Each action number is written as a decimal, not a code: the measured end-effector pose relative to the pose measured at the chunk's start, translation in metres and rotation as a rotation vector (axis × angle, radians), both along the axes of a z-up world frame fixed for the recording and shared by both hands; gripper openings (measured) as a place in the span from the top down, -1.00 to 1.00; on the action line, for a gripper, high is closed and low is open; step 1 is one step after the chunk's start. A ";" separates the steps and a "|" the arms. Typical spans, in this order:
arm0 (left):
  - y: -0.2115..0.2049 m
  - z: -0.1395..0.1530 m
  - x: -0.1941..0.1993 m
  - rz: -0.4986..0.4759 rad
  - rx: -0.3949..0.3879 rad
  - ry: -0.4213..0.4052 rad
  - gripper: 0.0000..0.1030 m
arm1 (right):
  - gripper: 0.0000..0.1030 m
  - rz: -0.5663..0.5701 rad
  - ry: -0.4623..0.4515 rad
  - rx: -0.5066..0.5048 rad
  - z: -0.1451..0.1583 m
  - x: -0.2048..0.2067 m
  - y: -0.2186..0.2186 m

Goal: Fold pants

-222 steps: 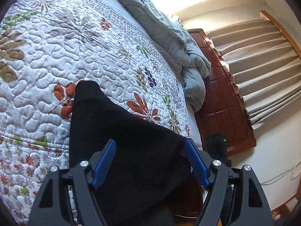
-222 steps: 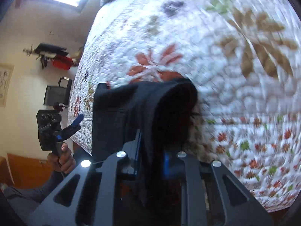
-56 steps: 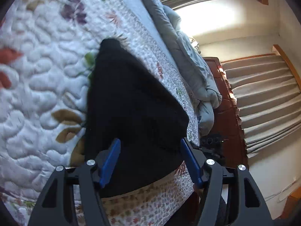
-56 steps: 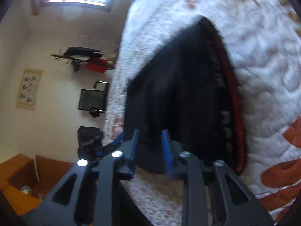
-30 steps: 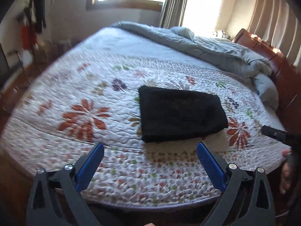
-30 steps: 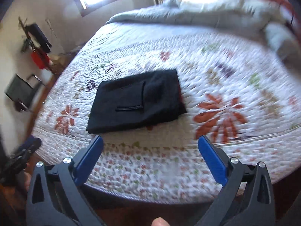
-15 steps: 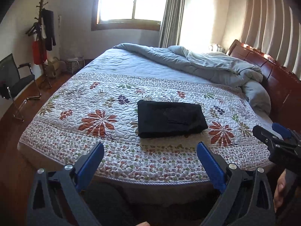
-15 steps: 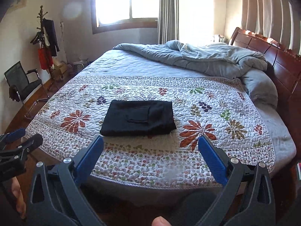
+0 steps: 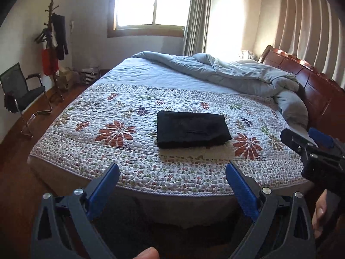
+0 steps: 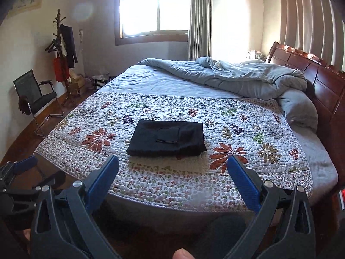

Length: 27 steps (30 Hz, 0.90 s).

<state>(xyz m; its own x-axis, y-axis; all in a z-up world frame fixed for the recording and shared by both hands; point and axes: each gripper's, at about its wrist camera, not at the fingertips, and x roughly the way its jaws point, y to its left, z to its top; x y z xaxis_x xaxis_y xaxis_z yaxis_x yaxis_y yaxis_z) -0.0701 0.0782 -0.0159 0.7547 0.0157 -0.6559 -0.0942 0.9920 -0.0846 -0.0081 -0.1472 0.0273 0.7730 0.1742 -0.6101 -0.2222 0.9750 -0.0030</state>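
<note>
You're holding both units level: left gripper (image 9: 172,172) is sitting with jaws spread wide, right gripper (image 10: 172,165) doing the same, each gripping nothing, a fingertip (image 10: 182,254) showing under it.

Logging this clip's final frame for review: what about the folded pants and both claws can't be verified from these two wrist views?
- Underside and inner layers of the folded pants: hidden by the top layer in both views.
- Reddish bit at the pants' near edge: too small to identify.
- Right claw: in the left view, cut off by the frame's right edge.
- Left claw: in the right view, partly cut by the left edge.
- Hands holding them: mostly out of frame.
</note>
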 end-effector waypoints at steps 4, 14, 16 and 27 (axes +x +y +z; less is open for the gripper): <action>0.008 0.001 0.001 0.003 -0.057 0.014 -0.93 | -0.94 0.010 0.002 0.001 -0.002 -0.002 0.001; 0.018 0.013 0.010 0.049 -0.045 -0.005 -0.93 | -0.94 0.040 0.007 -0.009 -0.009 0.003 0.006; 0.020 0.012 0.014 0.058 -0.051 0.006 -0.93 | -0.94 0.045 0.011 -0.009 -0.010 0.006 0.008; 0.017 0.007 0.025 0.067 -0.027 0.034 -0.93 | -0.94 0.046 0.055 0.001 -0.017 0.016 0.013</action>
